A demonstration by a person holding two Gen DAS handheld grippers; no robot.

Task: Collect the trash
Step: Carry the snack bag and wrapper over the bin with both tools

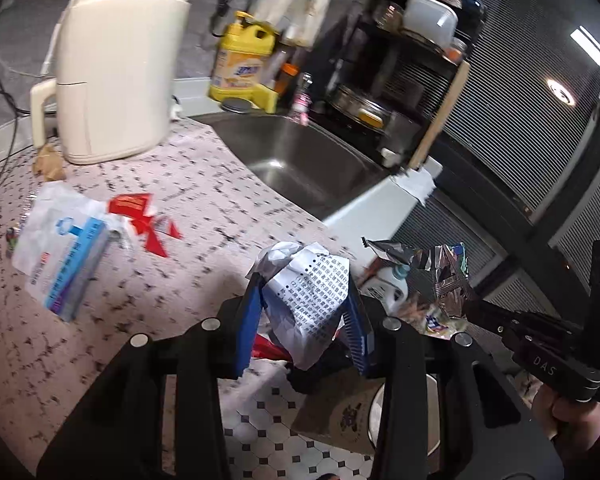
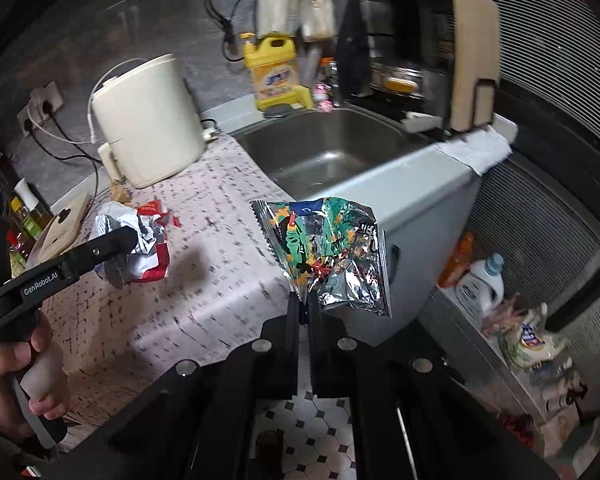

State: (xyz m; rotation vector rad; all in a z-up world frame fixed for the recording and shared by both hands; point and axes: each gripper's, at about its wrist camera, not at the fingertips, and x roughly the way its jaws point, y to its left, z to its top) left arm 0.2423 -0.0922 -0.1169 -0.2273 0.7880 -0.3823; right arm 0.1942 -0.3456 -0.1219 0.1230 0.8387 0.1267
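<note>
Left gripper (image 1: 304, 308) clamps crumpled printed paper (image 1: 312, 300) off the sink's (image 1: 300, 160) near corner. My right gripper (image 2: 304, 308) pinches a foil snack bag (image 2: 332, 256) in front of the sink.

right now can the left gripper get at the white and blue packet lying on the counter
Probably not yet: the left gripper is shut on crumpled printed paper. The white and blue packet lies uncovered on the counter, so the way looks free.

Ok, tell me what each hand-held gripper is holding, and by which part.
The left hand-held gripper clamps a crumpled printed paper around its middle. The right hand-held gripper pinches a foil snack bag by its lower edge.
</note>
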